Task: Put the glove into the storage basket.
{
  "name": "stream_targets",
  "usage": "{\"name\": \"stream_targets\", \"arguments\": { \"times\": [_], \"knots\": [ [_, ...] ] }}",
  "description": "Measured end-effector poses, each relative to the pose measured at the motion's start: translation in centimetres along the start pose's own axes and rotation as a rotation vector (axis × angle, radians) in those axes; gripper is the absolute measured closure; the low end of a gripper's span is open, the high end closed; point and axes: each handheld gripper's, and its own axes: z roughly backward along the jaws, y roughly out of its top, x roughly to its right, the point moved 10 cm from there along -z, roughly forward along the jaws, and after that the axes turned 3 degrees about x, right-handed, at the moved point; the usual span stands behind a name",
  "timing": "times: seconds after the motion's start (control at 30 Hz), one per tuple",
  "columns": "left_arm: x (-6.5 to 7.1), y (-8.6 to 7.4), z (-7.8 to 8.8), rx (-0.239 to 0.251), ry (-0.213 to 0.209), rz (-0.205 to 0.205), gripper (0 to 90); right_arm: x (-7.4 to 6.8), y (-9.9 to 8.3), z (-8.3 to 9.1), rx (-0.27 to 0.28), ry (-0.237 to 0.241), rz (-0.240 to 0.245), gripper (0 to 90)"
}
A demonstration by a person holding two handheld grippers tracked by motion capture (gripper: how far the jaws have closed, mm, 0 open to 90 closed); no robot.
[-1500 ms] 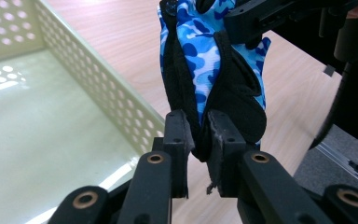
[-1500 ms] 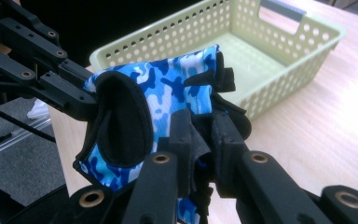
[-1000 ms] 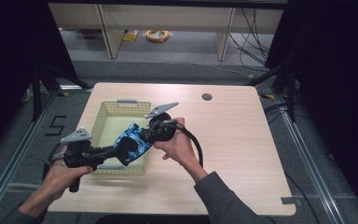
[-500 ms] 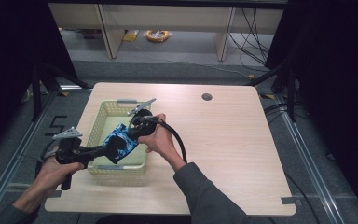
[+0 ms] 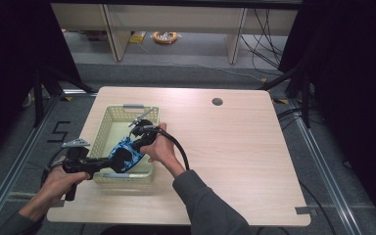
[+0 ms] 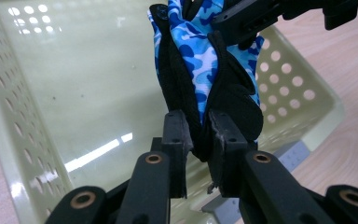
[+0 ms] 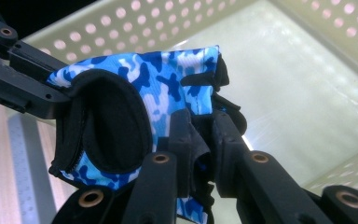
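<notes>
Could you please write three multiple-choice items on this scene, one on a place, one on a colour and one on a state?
1. Where is the glove held?
A. over the basket
B. beside the round hole in the table
C. on the floor

2. What colour is the glove's patterned fabric?
A. red and yellow
B. blue and white camouflage with black trim
C. plain green

3. How does the left gripper stand?
A. wide open and empty
B. lying loose on the table
C. shut on the glove

Answers:
1 A, since the high view shows it above the pale green basket's near end.
2 B, as both gripper views show blue camouflage.
3 C, since the fabric is pinched between its pads; the right gripper clamps it too.
</notes>
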Motion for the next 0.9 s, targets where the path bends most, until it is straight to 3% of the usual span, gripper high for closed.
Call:
{"name": "stream_targets", "arguments": {
  "times": [0.07,0.17,0.23,0.33,0.37,0.4,0.43,0.5,0.53,0.57,0.63,0.7,0.9],
  "knots": [
    [0.1,-0.1,-0.2,-0.003,-0.002,0.027,76.8,0.0,-0.2,-0.3,-0.01,0.003,-0.004,80.5],
    [0.0,-0.2,-0.4,-0.018,-0.003,0.021,76.1,0.3,-0.4,-0.8,-0.017,-0.014,0.003,80.5],
    [-0.3,-0.5,-0.4,-0.051,-0.006,-0.011,75.4,0.3,-0.5,-1.1,-0.028,-0.026,0.005,80.5],
    [-0.2,-0.5,-0.8,-0.037,-0.011,0.011,73.3,0.4,-0.7,-1.4,-0.045,-0.041,0.036,80.5],
    [-0.3,-0.5,-0.8,-0.048,-0.005,0.011,73.0,0.4,-0.7,-1.5,-0.049,-0.049,0.042,80.4],
    [-0.6,-0.8,-0.5,-0.084,-0.016,-0.021,72.4,0.4,-0.8,-1.6,-0.053,-0.05,0.047,80.4],
    [-0.4,-0.7,-0.8,-0.063,-0.017,0.011,70.8,0.4,-0.8,-1.7,-0.059,-0.056,0.046,80.4],
    [-0.8,-0.9,-0.6,-0.084,-0.01,-0.008,64.6,0.4,-1.0,-2.0,-0.073,-0.068,0.049,80.3],
    [-0.7,-0.6,-0.8,-0.053,-0.008,0.019,63.7,0.4,-1.1,-2.1,-0.08,-0.071,0.06,80.3],
    [-0.9,-0.6,-0.6,-0.062,-0.006,0.004,62.4,0.5,-1.2,-2.1,-0.089,-0.078,0.061,80.2],
    [-0.8,-0.5,-0.6,-0.049,0.0,0.029,57.9,0.5,-1.5,-2.3,-0.103,-0.086,0.055,80.1],
    [-1.1,-0.6,-0.2,-0.07,0.001,-0.002,55.1,0.6,-1.5,-2.4,-0.101,-0.09,0.061,80.1],
    [-0.2,0.6,0.4,0.011,0.017,0.003,49.5,0.8,-1.6,-2.4,-0.11,-0.101,0.059,79.1]
  ]
}}
